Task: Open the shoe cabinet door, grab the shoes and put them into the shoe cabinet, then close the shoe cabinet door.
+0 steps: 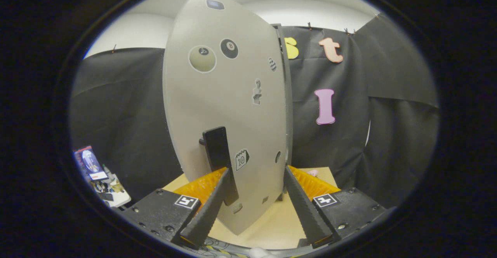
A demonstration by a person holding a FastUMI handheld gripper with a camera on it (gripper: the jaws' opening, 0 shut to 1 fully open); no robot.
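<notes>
The shoe cabinet door (233, 95) is a tall grey panel with several stickers, standing close in front of me. Its hinged side meets the dark cabinet edge (288, 95) on the right, and the panel looks swung out towards me. A black vertical handle (218, 153) sits low on the door's left part. My gripper (256, 169) is open and wide. Its left fingertip lies against the lower part of the handle. The right fingertip reaches the door's hinged edge. A small pink thing (313, 172), perhaps part of a shoe, peeks out beyond the right finger.
The cabinet stands on a light wooden tabletop (271, 227). Black cloth walls (388, 126) close the booth behind and on both sides. Far to the left, lower down, a small white table (112, 196) holds a screen and clutter.
</notes>
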